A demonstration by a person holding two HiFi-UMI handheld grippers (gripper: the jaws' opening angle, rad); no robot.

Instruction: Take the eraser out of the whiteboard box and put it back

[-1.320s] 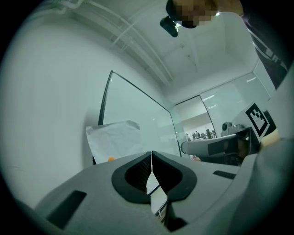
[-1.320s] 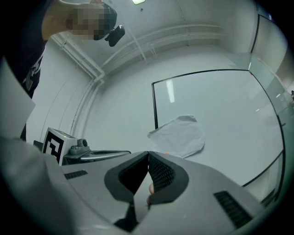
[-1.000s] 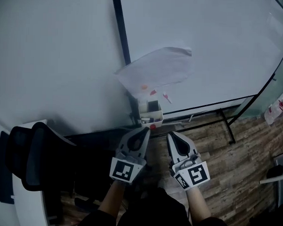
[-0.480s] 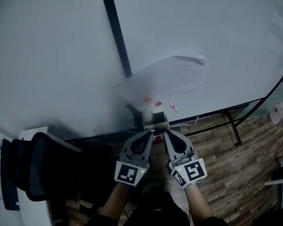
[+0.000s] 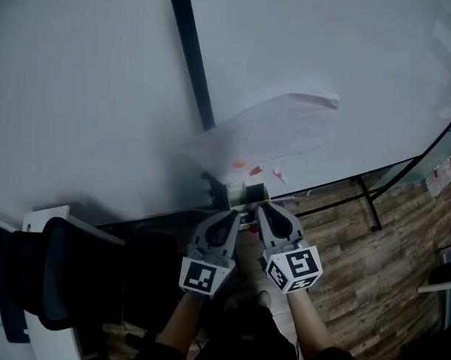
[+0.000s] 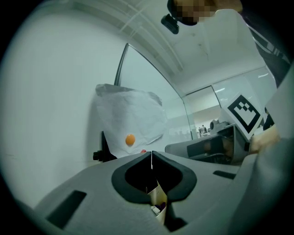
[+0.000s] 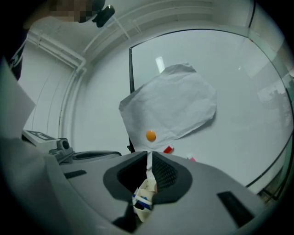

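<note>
**Two clenched claws brought up to the whiteboard box, eraser not yet touched**

Two things have changed over the last second. Both claws have been carried forward toward the whiteboard (image 5: 341,47), and the right claw (image 5: 260,208) has been drawn in beside the left claw (image 5: 235,213). A second ago a clear gap was seen between the claw tips and the whiteboard box (image 5: 247,194). Now the tips are just below the box's near edge, at the centre of the head view.

Each claw is clenched. In each gripper view the tips are seen pressed together along a thin seam, with nothing caught between them.

From this it is judged that the approach is nearly done and the taking-out has not begun. One claw would have to be released before anything could be grasped.

The eraser (image 5: 252,190) is taken to be the dark block in the open top of the box, so it is judged to be in its starting place. The box is mounted at the board's lower edge, under a paper sheet (image 5: 275,129) pinned by an orange magnet (image 5: 239,163).

Which way the eraser points cannot be settled, as it is too small in the head view. In both gripper views only slivers of the box's contents are seen through the claw's hollow. Its long axis is therefore left unstated.
</note>
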